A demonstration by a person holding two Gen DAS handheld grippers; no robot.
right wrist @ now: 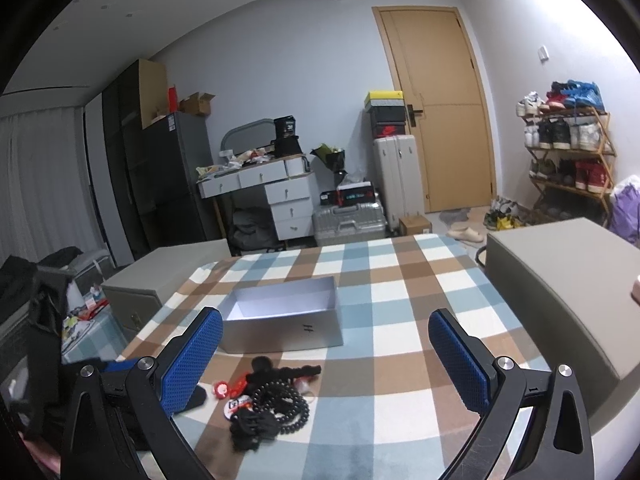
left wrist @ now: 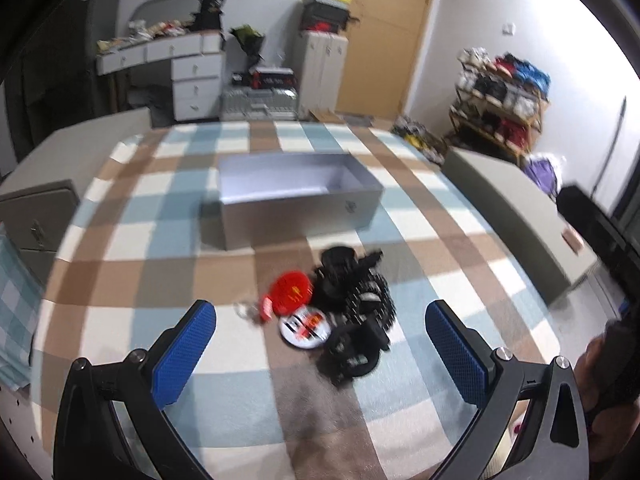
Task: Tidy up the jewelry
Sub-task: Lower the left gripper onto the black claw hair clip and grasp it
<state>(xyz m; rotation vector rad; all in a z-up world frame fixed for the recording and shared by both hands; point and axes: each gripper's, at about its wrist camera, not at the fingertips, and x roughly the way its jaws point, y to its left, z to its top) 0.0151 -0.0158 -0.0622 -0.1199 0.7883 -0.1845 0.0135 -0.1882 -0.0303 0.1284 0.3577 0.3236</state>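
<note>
A pile of jewelry lies on the checked tablecloth: black bead strings (left wrist: 362, 300) (right wrist: 280, 404), a red round piece (left wrist: 290, 290) (right wrist: 238, 387) and a white round badge (left wrist: 306, 327) (right wrist: 236, 405). An open, empty silver box (left wrist: 296, 196) (right wrist: 280, 322) stands just behind the pile. My left gripper (left wrist: 320, 354) is open and empty, hovering just in front of the pile. My right gripper (right wrist: 326, 360) is open and empty, held higher above the table, with the pile below its left finger.
The table (left wrist: 168, 264) wears a blue, brown and white checked cloth. Grey upholstered benches (right wrist: 560, 280) (right wrist: 160, 276) flank it right and left. Beyond stand a white desk (right wrist: 276, 188), suitcases (right wrist: 394, 172), a door and a shoe rack (right wrist: 568, 152).
</note>
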